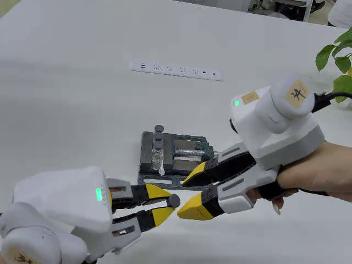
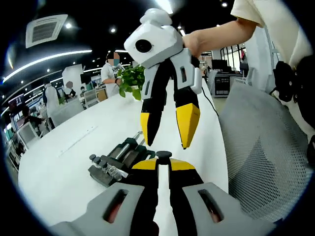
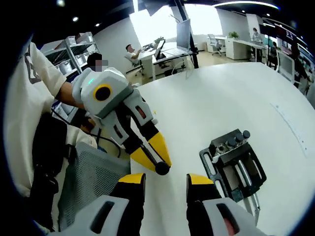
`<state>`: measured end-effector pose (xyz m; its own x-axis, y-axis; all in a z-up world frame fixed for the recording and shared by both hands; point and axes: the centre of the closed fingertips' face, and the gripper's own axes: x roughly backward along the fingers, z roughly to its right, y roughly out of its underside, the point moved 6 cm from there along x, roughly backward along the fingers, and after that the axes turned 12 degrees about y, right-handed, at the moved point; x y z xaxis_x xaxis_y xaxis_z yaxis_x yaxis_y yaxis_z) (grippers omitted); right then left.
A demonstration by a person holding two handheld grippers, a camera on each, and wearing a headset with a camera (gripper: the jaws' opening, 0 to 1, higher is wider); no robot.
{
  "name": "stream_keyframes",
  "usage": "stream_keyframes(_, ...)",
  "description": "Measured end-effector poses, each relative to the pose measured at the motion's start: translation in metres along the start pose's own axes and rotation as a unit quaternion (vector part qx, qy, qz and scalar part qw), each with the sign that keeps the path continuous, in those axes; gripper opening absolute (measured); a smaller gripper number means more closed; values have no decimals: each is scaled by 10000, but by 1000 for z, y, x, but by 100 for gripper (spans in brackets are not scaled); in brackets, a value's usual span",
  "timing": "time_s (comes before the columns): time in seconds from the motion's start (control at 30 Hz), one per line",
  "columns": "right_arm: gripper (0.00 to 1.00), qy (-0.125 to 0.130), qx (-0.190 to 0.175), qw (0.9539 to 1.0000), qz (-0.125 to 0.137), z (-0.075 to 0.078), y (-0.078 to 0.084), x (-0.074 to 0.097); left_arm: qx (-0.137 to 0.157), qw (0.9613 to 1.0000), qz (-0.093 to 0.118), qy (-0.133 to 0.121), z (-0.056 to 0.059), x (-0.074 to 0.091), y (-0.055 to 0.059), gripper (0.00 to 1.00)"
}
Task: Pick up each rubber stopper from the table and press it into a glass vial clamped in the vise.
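— Black stopper [image 1: 174, 201]: where?
— Pinched in the left tool [image 1: 170, 202] tips, off the bench [image 1: 66, 110], near the vise [image 1: 181, 159], on the person's side of it.
— Right tool [image 1: 183, 198]?
— Jaws spread, yellow tips flanking the stopper, close but apart from it.
— Vise?
— On the bench, one vial [image 1: 158, 157] upright in it, already plugged.

Brightly, evenly lit from overhead by ceiling strip lights [image 2: 54, 60] and spotlights [image 2: 68, 25]. Only soft, pale shadows under the vise [image 1: 187, 159] on the white table [image 1: 66, 82]. Blown out at the windows [image 3: 147, 22]. Heavily bent toward the edges in both gripper views; crisp at centre, on the rubber stopper [image 2: 164, 156].
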<state>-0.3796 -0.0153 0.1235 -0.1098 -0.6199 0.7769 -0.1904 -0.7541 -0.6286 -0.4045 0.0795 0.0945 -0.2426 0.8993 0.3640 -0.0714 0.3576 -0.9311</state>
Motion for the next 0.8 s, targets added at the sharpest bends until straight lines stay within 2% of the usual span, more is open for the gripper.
stream_keyframes(0.1, 30, 192, 638, 9978, 13, 0, -1, 1, 175, 9998, 56, 36, -2, 0, 1, 3)
stream_keyframes(0.13, 30, 316, 824, 9961, 8, 1, -2, 1, 198, 9998, 63, 29, -2, 0, 1, 3)
stream_keyframes(0.17, 30, 344, 1154, 9926, -133, 0, 0, 1, 272, 9996, 83, 37, -2, 0, 1, 3)
stream_keyframes(0.23, 30, 332, 1409, 9895, -40, -4, -4, 0, 360, 9993, 109, 67, -1, -1, 2, 3)
stream_keyframes(0.37, 27, 271, 1569, 9870, 196, -8, -12, 2, 422, 9990, 119, 112, 1, -3, 1, 3)
stream_keyframes(0.4, 27, 262, 1738, 9842, 218, -8, -13, 2, 431, 9989, 136, 122, 2, -3, 1, 3)
stream_keyframes(0.47, 26, 231, 1789, 9835, 161, -9, -13, 2, 447, 9988, 151, 144, 3, -4, 0, 3)
stream_keyframes(0.67, 21, 153, 2174, 9760, 33, -11, -10, 1, 439, 9986, 177, 248, 9, -7, -2, 3)
stream_keyframes(0.8, 18, 92, 2262, 9740, -12, -14, -6, -1, 442, 9984, 187, 296, 11, -8, -4, 3)
